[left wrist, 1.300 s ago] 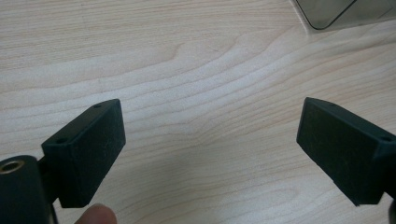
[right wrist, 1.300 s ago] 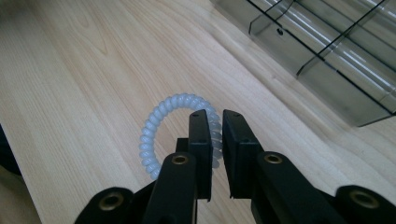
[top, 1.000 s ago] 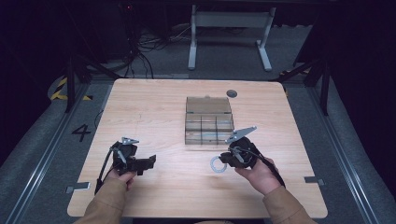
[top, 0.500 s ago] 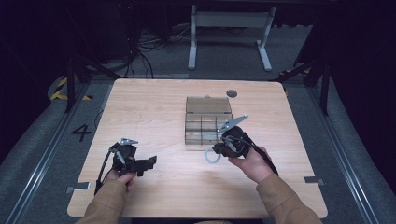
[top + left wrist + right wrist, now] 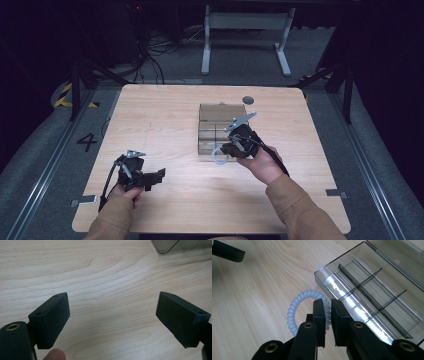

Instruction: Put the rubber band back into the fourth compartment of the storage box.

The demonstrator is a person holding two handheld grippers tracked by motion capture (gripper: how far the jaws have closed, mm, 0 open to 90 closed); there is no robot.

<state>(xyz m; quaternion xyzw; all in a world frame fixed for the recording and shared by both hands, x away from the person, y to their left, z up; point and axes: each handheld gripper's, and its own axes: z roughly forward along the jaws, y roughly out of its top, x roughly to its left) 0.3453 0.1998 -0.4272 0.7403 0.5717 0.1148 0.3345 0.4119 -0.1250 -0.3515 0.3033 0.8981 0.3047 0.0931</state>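
On the pale wooden table [image 5: 165,120], catalogued from the high view: one clear plastic compartment box [image 5: 220,131], set near the middle of the top and slightly to the far side, lid open and lying back toward the far edge; thin dividers split its tray into several cells, seen plainly in the right gripper view [image 5: 372,292], where the cells in sight look bare. One white coiled hair tie [image 5: 308,311], spiral-cord type, ring-shaped; in the high view it hangs at the near left corner of the box [image 5: 219,155], just beside the box's near wall. Right gripper [image 5: 327,312]: jaws drawn nearly together, pinching one side of the hair tie's ring between the pads, the rest of the ring sticking out to the left of the jaws; held in the person's right hand [image 5: 262,167] just near of the box. Left gripper [image 5: 112,315]: jaws spread wide, nothing between the pads, bare wood under them; held in the person's left hand [image 5: 127,190] toward the near left corner of the table, well apart from the box and the tie, with a fingertip showing at the bottom edge of the left gripper view. Small dark round disc [image 5: 248,100] on the table beyond the box's far right corner.
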